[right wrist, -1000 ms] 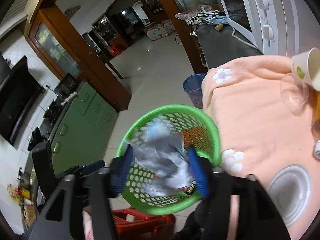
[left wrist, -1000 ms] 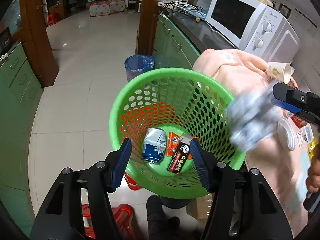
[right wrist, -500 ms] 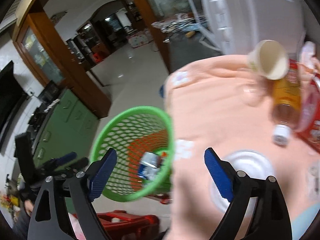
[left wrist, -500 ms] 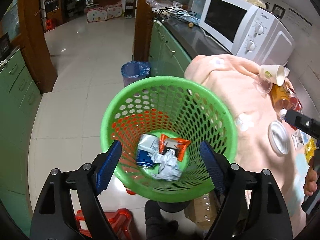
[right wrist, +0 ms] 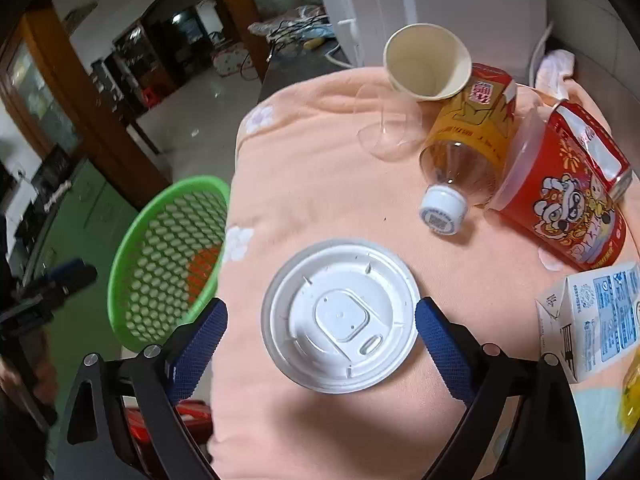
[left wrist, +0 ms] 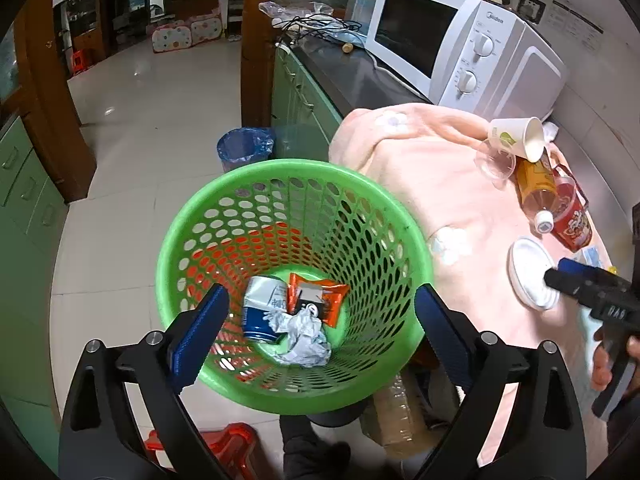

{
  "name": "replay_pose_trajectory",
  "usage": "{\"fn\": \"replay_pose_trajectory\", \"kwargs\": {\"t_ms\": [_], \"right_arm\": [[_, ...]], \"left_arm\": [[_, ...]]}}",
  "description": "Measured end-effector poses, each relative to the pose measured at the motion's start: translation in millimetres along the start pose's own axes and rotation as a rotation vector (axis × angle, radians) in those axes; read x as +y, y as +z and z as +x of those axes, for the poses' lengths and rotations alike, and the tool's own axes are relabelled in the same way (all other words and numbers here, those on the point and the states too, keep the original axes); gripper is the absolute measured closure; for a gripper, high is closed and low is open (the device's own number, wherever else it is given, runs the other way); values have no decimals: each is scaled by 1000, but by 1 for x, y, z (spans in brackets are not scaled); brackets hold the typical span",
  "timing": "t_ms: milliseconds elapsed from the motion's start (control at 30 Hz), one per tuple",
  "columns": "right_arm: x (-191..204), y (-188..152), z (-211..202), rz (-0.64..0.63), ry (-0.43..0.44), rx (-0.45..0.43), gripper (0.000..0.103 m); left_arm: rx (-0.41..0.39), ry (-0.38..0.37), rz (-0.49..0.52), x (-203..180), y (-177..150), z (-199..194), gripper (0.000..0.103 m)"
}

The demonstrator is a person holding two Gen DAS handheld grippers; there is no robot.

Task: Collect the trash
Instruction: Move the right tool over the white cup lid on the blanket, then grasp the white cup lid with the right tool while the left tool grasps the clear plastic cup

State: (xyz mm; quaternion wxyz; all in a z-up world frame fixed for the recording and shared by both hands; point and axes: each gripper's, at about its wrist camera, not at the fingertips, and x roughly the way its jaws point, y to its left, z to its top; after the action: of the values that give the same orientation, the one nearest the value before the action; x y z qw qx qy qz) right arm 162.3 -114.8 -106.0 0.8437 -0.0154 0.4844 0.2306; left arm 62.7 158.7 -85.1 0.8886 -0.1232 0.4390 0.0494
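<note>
- One peach cloth (right wrist: 320, 184) covers the counter; one white microwave (left wrist: 460, 44) stands past it at 12 o'clock.
- One green basket (left wrist: 360, 216) sits off the cloth's edge, at 9 o'clock from the lid in the right wrist view. It holds four pieces: a crushed can (left wrist: 262, 308), an orange wrapper (left wrist: 320, 300), a dark packet part hidden beneath it, and a crumpled paper wad (left wrist: 304, 340).
- The left gripper (left wrist: 320, 328) hangs over the basket, its jaws just spread wide, nothing between them.
- The right gripper (right wrist: 320, 332) has also just spread wide; one white lid (right wrist: 340, 316) lies flat on the cloth between its pads, untouched.
- At 1 to 3 o'clock from the lid lie, crowded together: one red tub (right wrist: 560, 208), one orange bottle (right wrist: 468, 148), one paper cup (right wrist: 428, 64), one clear cup (right wrist: 388, 128), one carton (right wrist: 592, 320).
- One blue-lined bin (left wrist: 244, 148) stands on the floor at 11 o'clock beyond the basket.
</note>
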Motion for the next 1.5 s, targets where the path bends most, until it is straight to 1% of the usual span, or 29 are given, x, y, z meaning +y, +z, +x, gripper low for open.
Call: {"fn": "replay_pose_trajectory", "kwargs": {"t_ms": [133, 233, 467, 700, 800, 933, 1067, 1167, 1267, 1500], "right_arm": [[4, -2, 7, -45, -42, 13, 10], [3, -1, 11, -50, -55, 16, 10], [-6, -1, 14, -39, -63, 27, 10], [-10, -5, 14, -24, -50, 39, 10], [-13, -6, 13, 5, -30, 33, 10], [-15, -7, 10, 24, -31, 25, 12], [-17, -11, -1, 28, -35, 6, 12], [-23, -17, -11, 46, -35, -8, 12], [-29, -23, -22, 70, -32, -21, 12], [-46, -37, -45, 119, -30, -47, 12]], "left_arm": [[5, -7, 2, -5, 1, 3, 10], [8, -13, 7, -8, 2, 4, 10], [14, -25, 24, -19, 6, 9, 10], [16, -37, 41, -30, 8, 11, 10], [21, -45, 42, -33, 9, 12, 9], [23, -58, 63, -43, 12, 14, 9], [17, -77, 99, -60, 20, 16, 9], [14, -96, 139, -80, 29, 23, 9], [13, -130, 182, -107, 40, 33, 9], [-5, -230, 321, -172, 68, 65, 9]]}}
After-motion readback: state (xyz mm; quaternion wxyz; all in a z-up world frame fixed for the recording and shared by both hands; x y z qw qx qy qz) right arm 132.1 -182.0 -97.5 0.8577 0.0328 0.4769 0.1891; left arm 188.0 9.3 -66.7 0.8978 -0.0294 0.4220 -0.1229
